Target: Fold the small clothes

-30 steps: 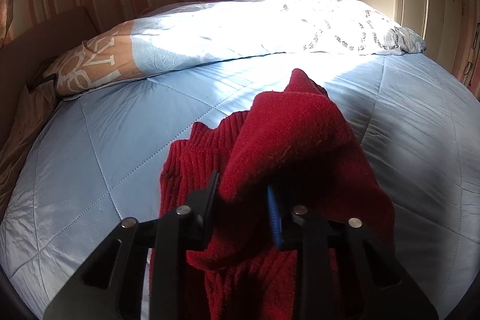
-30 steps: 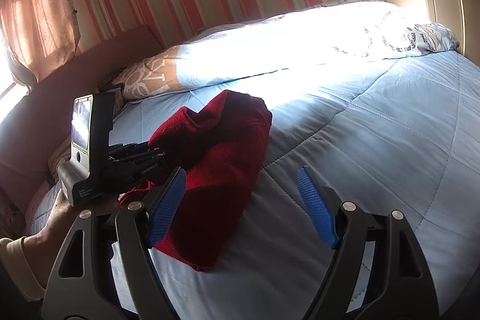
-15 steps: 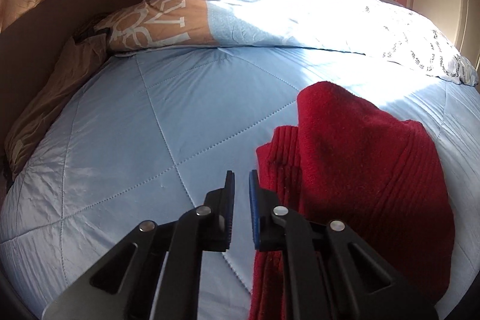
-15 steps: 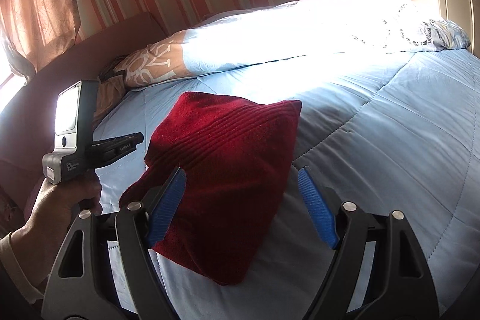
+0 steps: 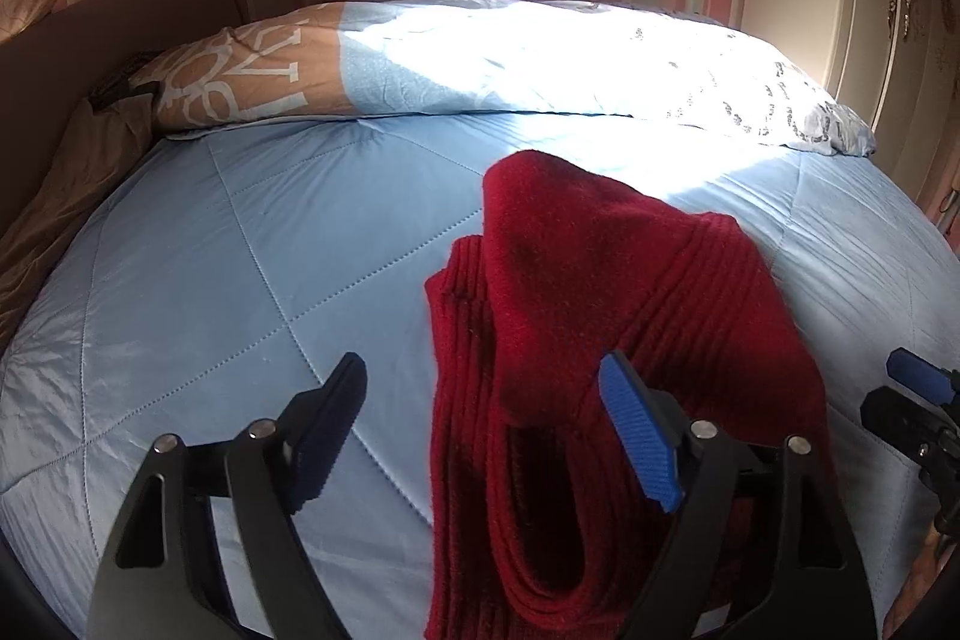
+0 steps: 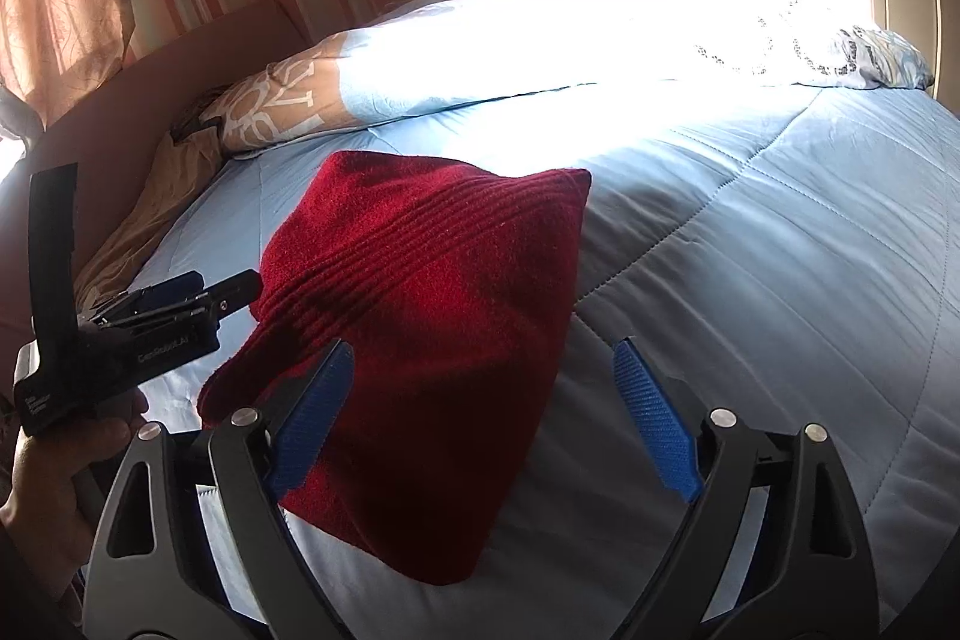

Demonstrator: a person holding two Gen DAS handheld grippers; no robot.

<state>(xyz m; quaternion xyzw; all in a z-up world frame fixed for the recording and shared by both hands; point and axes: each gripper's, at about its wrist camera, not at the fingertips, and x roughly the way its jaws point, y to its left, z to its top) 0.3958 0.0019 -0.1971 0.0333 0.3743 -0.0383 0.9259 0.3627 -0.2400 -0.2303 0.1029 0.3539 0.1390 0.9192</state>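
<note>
Red knit garment (image 6: 420, 340) lies folded on blue quilt (image 6: 750, 280); both tongs (image 5: 483, 430) (image 6: 480, 418) just spread apart, empty.

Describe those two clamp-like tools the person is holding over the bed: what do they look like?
Each is a black plastic two-finger gripper. The left gripper and the right gripper both have angular, cut-out finger arms with silver pivot pins and ribbed blue pads. From the right wrist view, the left one's black body carries small white lettering, too small to read, and an upright flat black panel.
</note>
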